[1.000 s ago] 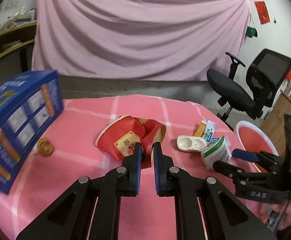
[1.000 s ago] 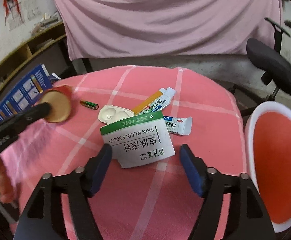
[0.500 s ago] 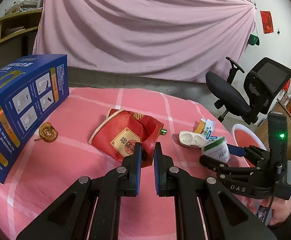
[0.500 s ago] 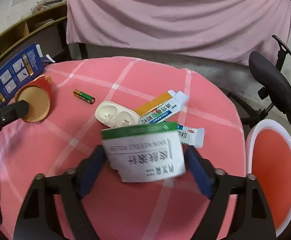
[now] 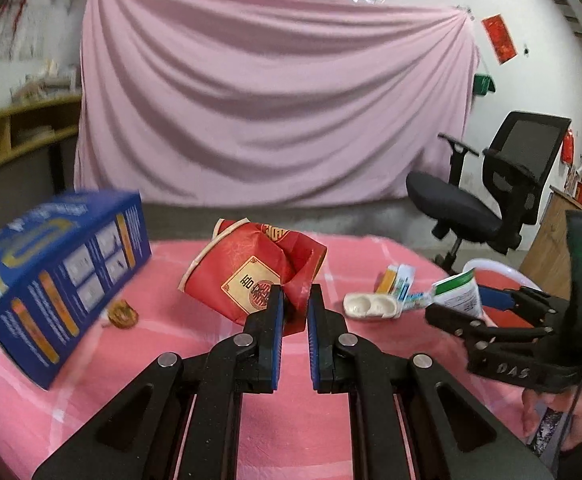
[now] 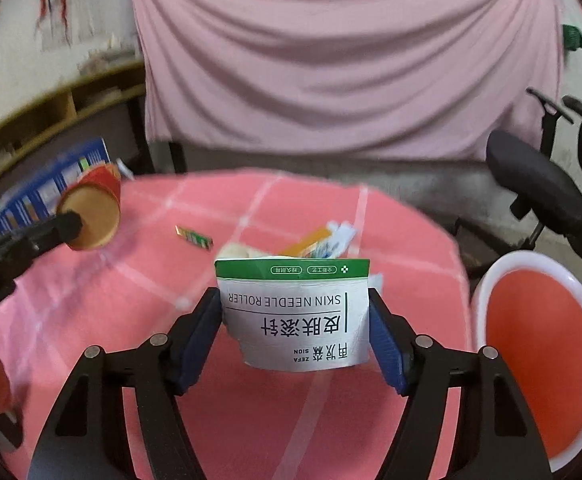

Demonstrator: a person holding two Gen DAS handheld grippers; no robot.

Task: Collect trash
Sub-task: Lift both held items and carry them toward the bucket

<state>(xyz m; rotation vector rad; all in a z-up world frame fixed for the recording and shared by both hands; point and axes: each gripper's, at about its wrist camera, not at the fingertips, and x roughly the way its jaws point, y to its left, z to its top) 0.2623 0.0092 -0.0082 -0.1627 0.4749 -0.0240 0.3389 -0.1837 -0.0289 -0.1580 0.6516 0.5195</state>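
Observation:
My left gripper [image 5: 294, 304] is shut on the rim of a crushed red paper cup [image 5: 247, 272], which hangs tilted above the pink checked table [image 5: 299, 420]. From the right wrist view the same cup [image 6: 95, 208] shows its brown inside at the far left. My right gripper [image 6: 295, 332] is shut on a white box with a green top [image 6: 295, 316], printed "SKIN NEEDLE ROLLER", held off the cloth with a pad on each side. That box [image 5: 459, 292] also shows at the right of the left wrist view. A white-rimmed red bin [image 6: 487, 280] stands low beside the table on the right.
On the cloth lie a green battery [image 6: 194, 237], a white two-well case [image 5: 369, 306], small tube boxes [image 5: 399, 280] and a brown scrap [image 5: 122, 314]. A big blue carton [image 5: 59, 272] stands at the left. A black office chair [image 5: 491, 200] stands beyond the table.
The right gripper's jaws came in onto the white and green box and lifted it off the cloth. The left gripper rose with the red cup. Both views tilted upward.

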